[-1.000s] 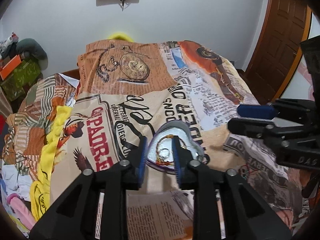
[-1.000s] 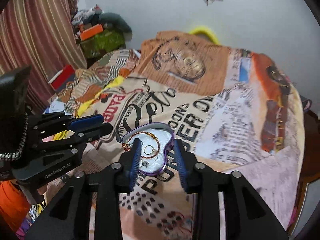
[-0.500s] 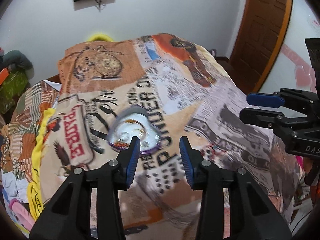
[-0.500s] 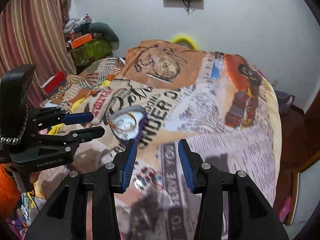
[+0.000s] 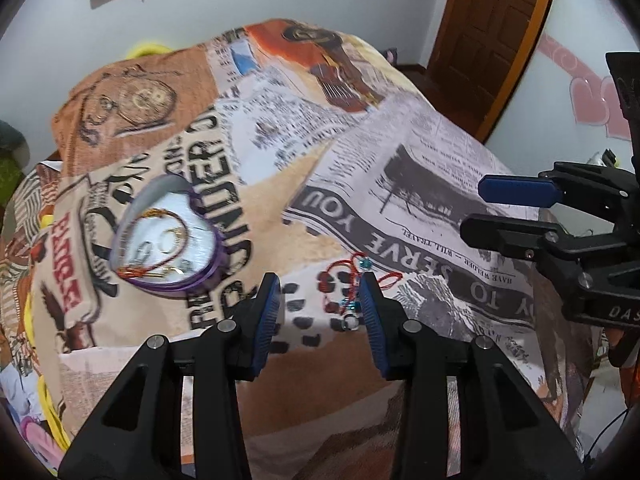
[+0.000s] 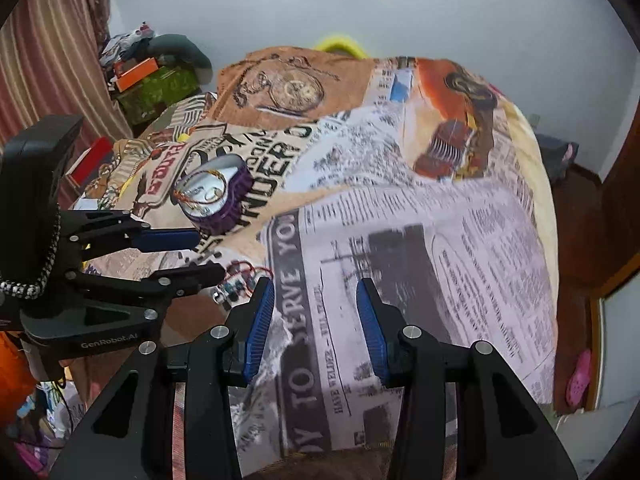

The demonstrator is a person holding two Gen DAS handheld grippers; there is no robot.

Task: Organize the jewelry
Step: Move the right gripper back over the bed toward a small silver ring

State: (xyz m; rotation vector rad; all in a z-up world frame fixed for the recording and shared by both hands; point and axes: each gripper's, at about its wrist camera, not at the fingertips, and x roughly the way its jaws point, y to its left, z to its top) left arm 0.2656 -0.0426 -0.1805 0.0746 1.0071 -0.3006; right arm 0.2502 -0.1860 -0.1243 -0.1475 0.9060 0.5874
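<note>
A purple heart-shaped jewelry box (image 5: pixel 168 236) lies open on the printed bedspread, with a gold-and-red bracelet and rings inside; it also shows in the right wrist view (image 6: pixel 218 200). A red string bracelet with blue beads (image 5: pixel 348 280) lies loose on the bedspread between my left gripper's fingertips; it also shows in the right wrist view (image 6: pixel 240 280). My left gripper (image 5: pixel 320 300) is open and empty, just over this bracelet. My right gripper (image 6: pixel 316 312) is open and empty, over the newspaper print to the right of the bracelet.
The bedspread (image 6: pixel 440 240) covers a bed. A brown door (image 5: pixel 488 36) stands at the right. Clutter, an orange box and a green bag (image 6: pixel 156 84) sit by the curtain at the left. A pink shoe (image 6: pixel 578 378) lies on the floor.
Both grippers have pulled back from the heart box and swung right. The left gripper has opened wider and now sits over the red string bracelet.
</note>
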